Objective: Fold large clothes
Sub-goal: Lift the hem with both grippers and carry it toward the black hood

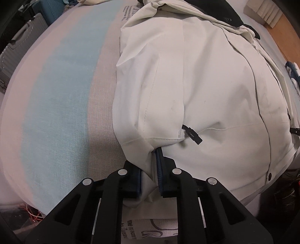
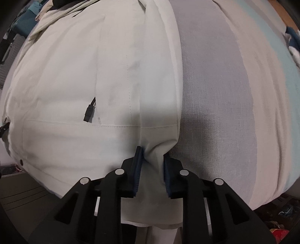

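A large off-white jacket [image 1: 196,84] with black zipper pulls [image 1: 192,134] and a black collar lies spread on a striped bed cover [image 1: 56,103]. My left gripper [image 1: 150,169] is shut on the jacket's near left hem corner, fabric bunched between its blue pads. In the right wrist view the same jacket [image 2: 84,75] fills the left half. My right gripper [image 2: 151,165] is shut on the jacket's near right hem corner, cloth pinched between its pads [image 2: 136,169]. Both gripped corners sit at the near edge of the bed.
The bed cover has pale blue, grey and beige stripes [image 2: 215,93]. Grey and teal suitcases [image 1: 20,48] stand at the far left. A wooden floor and a box [image 1: 270,16] lie at the far right. Dark clutter [image 2: 277,221] sits below the bed edge.
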Demonstrator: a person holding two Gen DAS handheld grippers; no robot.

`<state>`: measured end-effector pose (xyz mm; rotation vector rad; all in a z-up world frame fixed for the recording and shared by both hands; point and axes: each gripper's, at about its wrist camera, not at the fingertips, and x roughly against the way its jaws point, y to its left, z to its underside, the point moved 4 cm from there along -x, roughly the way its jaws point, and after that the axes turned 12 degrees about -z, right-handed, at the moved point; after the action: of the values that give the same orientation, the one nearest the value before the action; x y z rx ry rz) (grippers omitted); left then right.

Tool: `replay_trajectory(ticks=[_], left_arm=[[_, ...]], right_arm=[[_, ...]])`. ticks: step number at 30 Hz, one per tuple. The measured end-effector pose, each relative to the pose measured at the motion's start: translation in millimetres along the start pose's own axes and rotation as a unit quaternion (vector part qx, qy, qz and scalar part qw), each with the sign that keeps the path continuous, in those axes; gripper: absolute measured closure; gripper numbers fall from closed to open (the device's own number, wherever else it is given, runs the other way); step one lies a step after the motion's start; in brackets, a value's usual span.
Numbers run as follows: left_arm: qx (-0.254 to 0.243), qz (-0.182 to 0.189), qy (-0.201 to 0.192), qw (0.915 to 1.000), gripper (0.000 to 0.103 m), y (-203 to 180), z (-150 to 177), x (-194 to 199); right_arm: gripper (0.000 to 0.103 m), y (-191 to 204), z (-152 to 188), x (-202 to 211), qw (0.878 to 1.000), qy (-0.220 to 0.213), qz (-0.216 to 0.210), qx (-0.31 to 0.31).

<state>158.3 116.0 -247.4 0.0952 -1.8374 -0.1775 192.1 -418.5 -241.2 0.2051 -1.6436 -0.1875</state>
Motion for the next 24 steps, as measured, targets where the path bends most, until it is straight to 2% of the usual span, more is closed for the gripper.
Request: replay_trajectory(ticks=[2,4,9,14,21,24], left_arm=[[-0.002,0.0,0.002,1.0,0.093,0,1,0],[-0.009,0.001,0.005,1.0,0.095,2,0,5],[-0.003,0.01,0.019,0.9998,0.097,8,-13,18],[-0.013,0.013,0.024,0.9995,0.097,4,-22,38],[-0.016,0.015,0.027,0.9994,0.097,3,-31,60],[-0.015,0.011,0.036,0.9992,0.097,0,-37,74]], right_arm=[[0.091,1,23,7,1.0,-0.003,0.005,-0.01],[0.098,9,19,11,1.0,-0.003,0.011,-0.013],[0.099,24,17,28,1.0,0.0,0.006,-0.02],[0.099,38,10,42,1.0,0.003,0.006,0.008],[0.099,55,12,39,0.998,0.012,0.043,0.053],[0.099,60,10,43,0.997,0.018,0.042,0.06]])
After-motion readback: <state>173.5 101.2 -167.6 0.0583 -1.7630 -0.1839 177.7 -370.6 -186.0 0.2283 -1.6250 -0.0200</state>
